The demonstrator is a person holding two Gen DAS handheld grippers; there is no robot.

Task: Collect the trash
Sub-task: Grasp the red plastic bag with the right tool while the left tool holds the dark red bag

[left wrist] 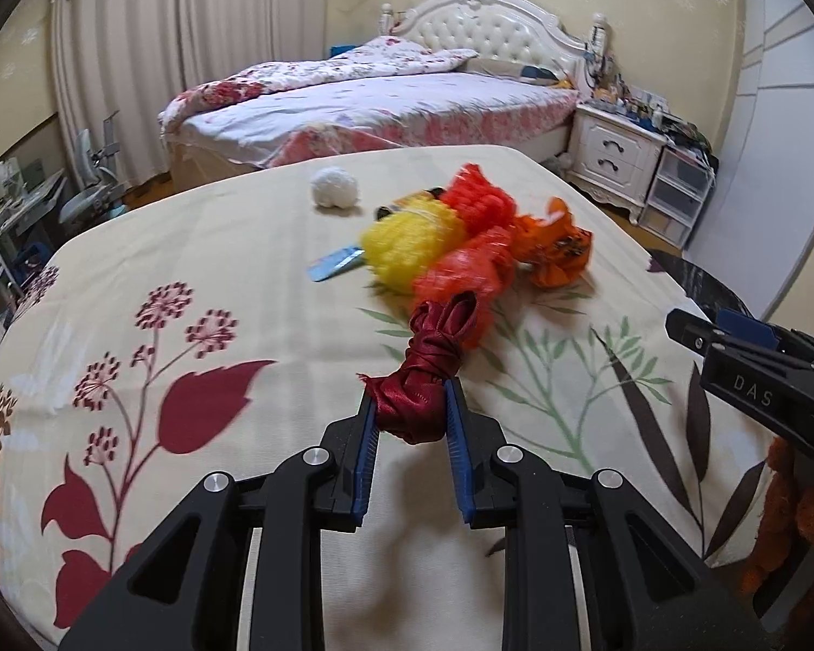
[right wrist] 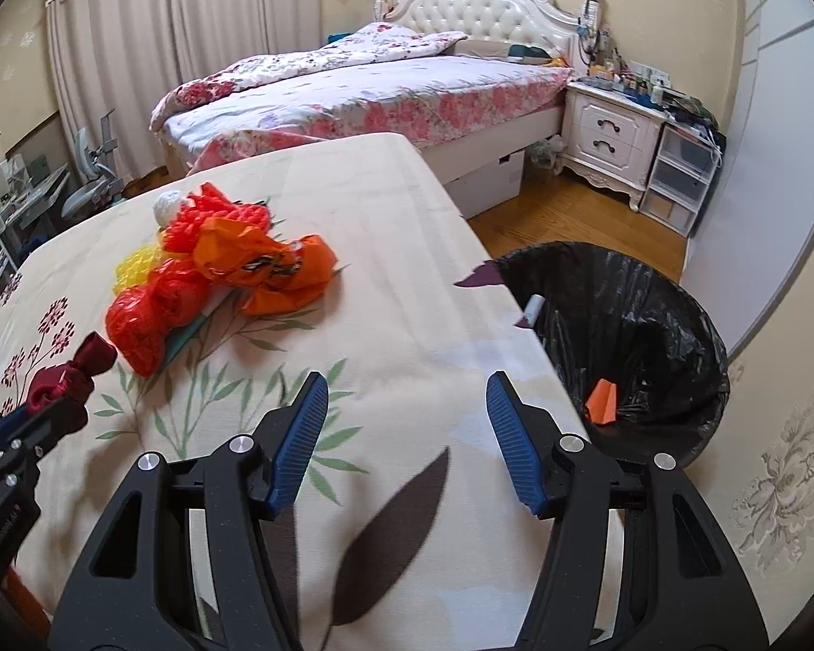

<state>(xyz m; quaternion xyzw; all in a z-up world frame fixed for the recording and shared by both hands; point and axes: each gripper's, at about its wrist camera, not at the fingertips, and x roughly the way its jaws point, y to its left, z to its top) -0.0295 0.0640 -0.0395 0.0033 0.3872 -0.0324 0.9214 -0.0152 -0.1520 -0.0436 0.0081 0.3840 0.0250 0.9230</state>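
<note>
Nearby, bin [right wrist: 640,325] beside table edge [right wrist: 521,325], ribbon [left wrist: 428,380] gripped

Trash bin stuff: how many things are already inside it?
2 show inside the bin: a white tube-like scrap against the near wall by the table edge, and an orange piece lower down. More may lie hidden in the black liner's folds.

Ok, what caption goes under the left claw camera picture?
Left claw pinching a dark red ribbon above the flowered tablecloth, bright trash pile ahead.
</note>
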